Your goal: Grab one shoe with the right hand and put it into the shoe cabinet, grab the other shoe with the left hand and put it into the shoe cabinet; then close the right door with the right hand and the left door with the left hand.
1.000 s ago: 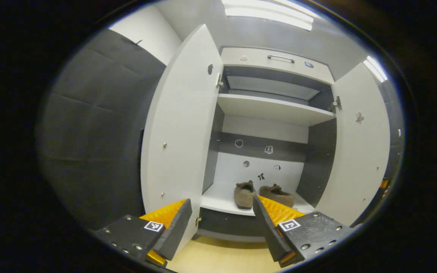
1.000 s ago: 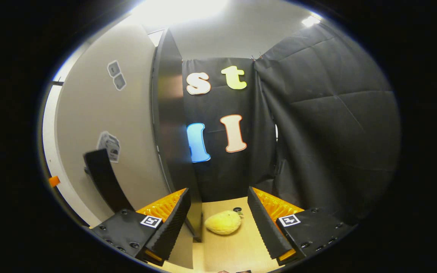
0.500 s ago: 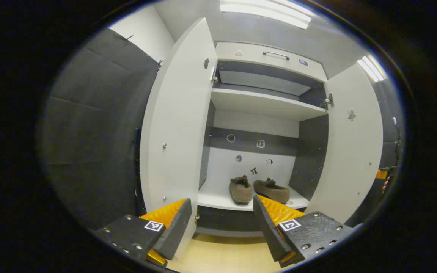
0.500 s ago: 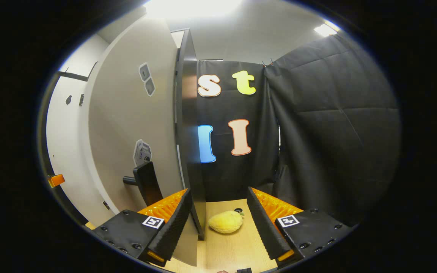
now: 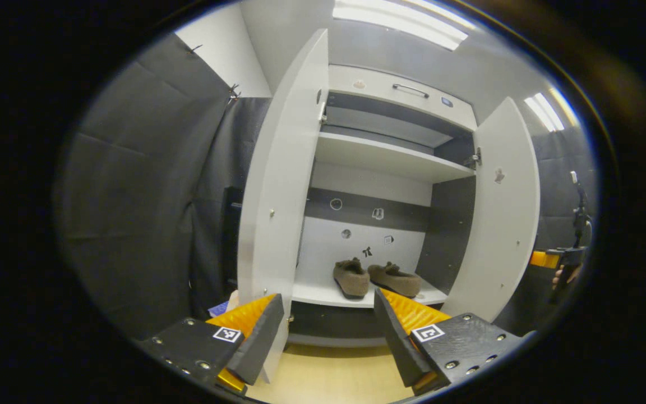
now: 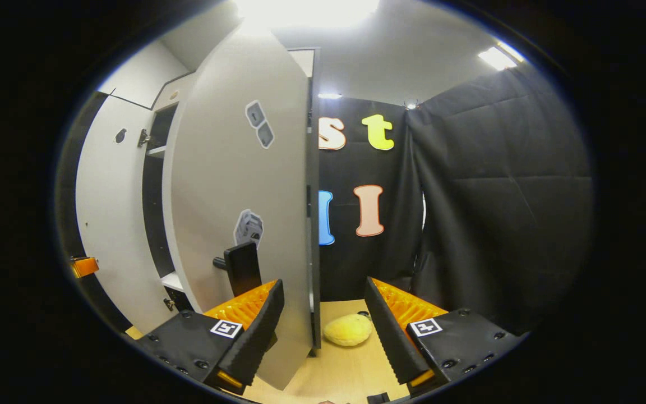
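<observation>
Right gripper view: right hand-held gripper (image 6: 323, 314) open, astride right door (image 6: 239, 185) edge.

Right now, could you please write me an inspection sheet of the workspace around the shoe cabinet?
Surface: pale wooden floor.
Job's things: two brown shoes side by side on the shoe cabinet's bottom shelf; left door and right door both open.
Clutter: yellow plush toy on the floor beyond the right door's edge.
Grippers: left gripper open, empty; right gripper open, straddling the right door's edge.
Cables: nothing seen.
Surroundings: black cloth walls, ceiling lights.
</observation>
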A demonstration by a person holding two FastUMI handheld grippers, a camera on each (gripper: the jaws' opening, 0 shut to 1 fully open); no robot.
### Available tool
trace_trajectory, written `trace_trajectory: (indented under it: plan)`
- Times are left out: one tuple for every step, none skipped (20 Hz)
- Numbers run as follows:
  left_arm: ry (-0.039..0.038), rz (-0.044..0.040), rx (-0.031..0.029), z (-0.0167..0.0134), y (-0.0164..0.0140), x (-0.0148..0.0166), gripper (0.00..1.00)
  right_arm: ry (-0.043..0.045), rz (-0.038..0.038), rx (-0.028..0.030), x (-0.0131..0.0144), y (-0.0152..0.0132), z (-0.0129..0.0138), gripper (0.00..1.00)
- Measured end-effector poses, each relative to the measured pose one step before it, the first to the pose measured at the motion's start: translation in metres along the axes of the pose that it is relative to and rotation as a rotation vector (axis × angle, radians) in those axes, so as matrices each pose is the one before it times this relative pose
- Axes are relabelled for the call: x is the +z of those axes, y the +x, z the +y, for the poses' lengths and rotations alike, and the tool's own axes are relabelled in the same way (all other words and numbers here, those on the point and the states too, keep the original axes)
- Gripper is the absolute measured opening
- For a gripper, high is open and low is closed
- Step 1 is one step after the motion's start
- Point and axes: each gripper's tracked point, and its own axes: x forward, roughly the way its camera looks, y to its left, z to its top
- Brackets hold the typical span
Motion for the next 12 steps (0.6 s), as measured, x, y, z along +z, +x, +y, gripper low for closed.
trace_trajectory:
  plan:
    - [-0.00720,-0.00705,0.00007,0.00656,-0.00423,0.00198,0.93,-0.00627,-0.00355,0.00612,0.00058,0.00233,0.01122,0.89]
    - [-0.00551,-0.00588,0.00414,0.00818,-0.00343,0.00200,0.96,-0.00935,-0.00585,0.00618,0.00036,0.00140,0.01168,0.89]
    - [-0.00272,-0.00564,0.00517,0.00675,-0.00422,0.00041,0.99,-0.00667,-0.00645,0.00711,0.00034,0.00291,0.01148,0.89]
    - [-0.00160,-0.00580,0.00887,0.00692,-0.00547,0.00329,0.99,-0.00175,-0.00862,0.00905,0.00085,0.00372,0.01204,0.89]
    - [-0.00204,-0.00199,0.00786,0.00664,-0.00631,0.00258,0.99,0.00810,-0.00628,0.01611,0.00029,0.00327,0.01449,0.89]
    - [-0.00099,-0.00126,0.01055,0.00728,-0.00453,0.00217,0.99,0.01862,-0.00483,0.02331,-0.00050,0.00387,0.01323,0.89]
    - [0.00012,-0.00232,0.01134,0.01005,-0.00388,0.00094,0.99,0.03328,0.00144,0.02610,-0.00105,0.00204,0.01343,0.90]
    - [0.00198,-0.00418,0.00945,0.00860,-0.00179,0.00222,0.99,0.03880,0.00147,0.02864,-0.00170,0.00000,0.01149,0.90]
    - [0.00566,-0.00507,0.01275,0.01083,-0.00108,0.00029,0.99,0.02768,-0.00210,0.01629,-0.00101,-0.00117,0.00791,0.94]
    - [0.01078,-0.00679,0.01235,0.01041,-0.00257,0.00172,0.99,0.01130,-0.00089,-0.00493,-0.00243,-0.00118,0.00043,0.96]
    - [0.01288,-0.00543,0.01537,0.01210,-0.00326,0.00068,0.99,-0.00121,0.00361,-0.01233,-0.00352,-0.00279,-0.00193,0.94]
    - [0.01316,-0.00126,0.00861,0.01090,-0.00055,0.00253,0.99,-0.00434,0.00722,-0.01073,-0.00544,-0.00312,0.00022,0.94]
